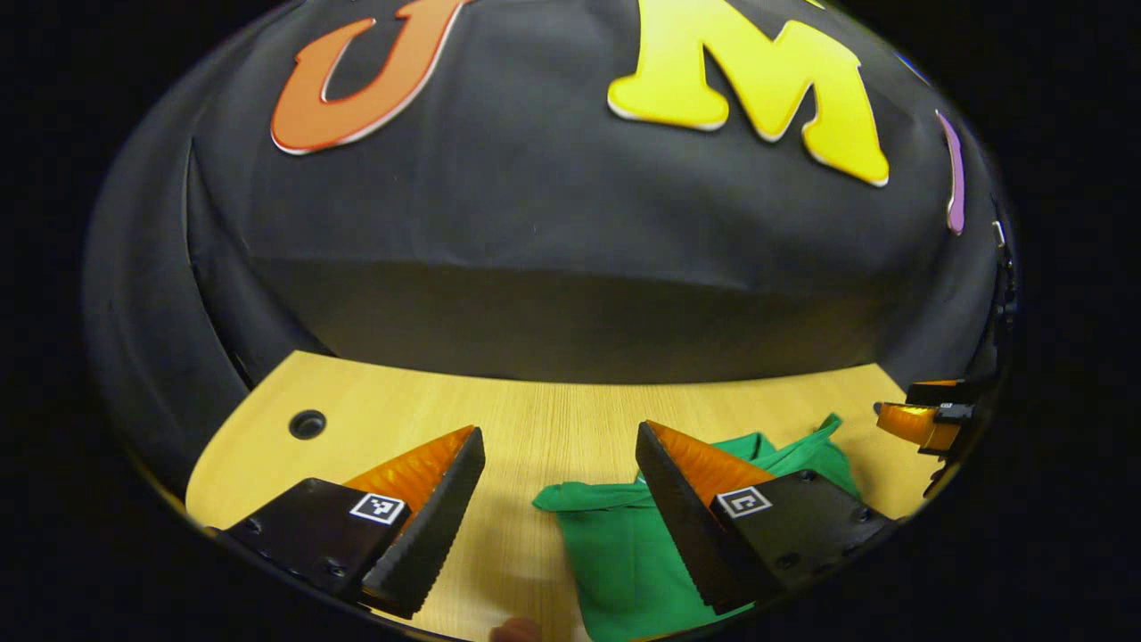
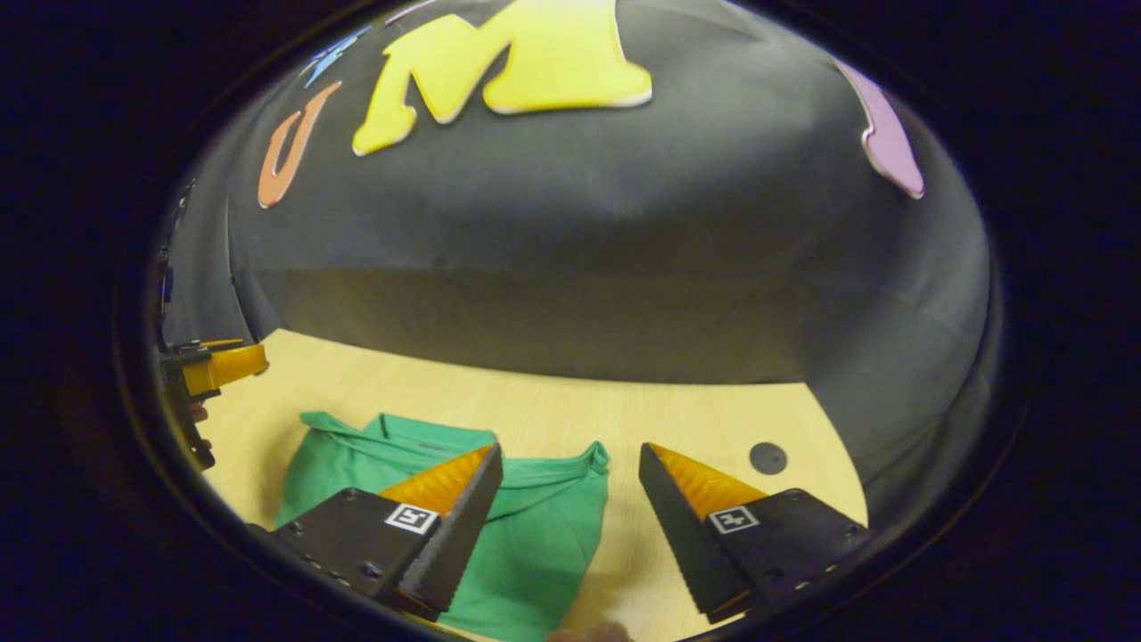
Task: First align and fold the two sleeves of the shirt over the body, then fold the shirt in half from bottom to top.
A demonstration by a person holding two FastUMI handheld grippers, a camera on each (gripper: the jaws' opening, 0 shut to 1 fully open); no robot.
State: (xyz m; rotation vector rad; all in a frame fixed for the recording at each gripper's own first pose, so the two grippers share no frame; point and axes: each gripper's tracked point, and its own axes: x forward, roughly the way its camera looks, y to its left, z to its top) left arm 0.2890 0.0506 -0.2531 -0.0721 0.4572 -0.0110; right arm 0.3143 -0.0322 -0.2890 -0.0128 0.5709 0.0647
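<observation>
A green shirt (image 1: pixel 624 544) lies flat on the light wooden table (image 1: pixel 535 428), collar toward the far wall. In the left gripper view my left gripper (image 1: pixel 560 446) hangs open above the shirt's left edge, one finger over bare wood, the other over the cloth. At that view's right edge the right gripper (image 1: pixel 923 419) shows partly. In the right gripper view the shirt (image 2: pixel 526 535) spreads lower left, and my right gripper (image 2: pixel 570 459) is open above its right shoulder edge with nothing held. The left gripper (image 2: pixel 218 364) peeks in at the left edge.
A round cable hole (image 1: pixel 307 424) sits in the table at the far left, and another hole (image 2: pixel 767 457) at the far right. The black cloth wall rises straight behind the table's back edge. Something small and rounded shows at the bottom rim of both views.
</observation>
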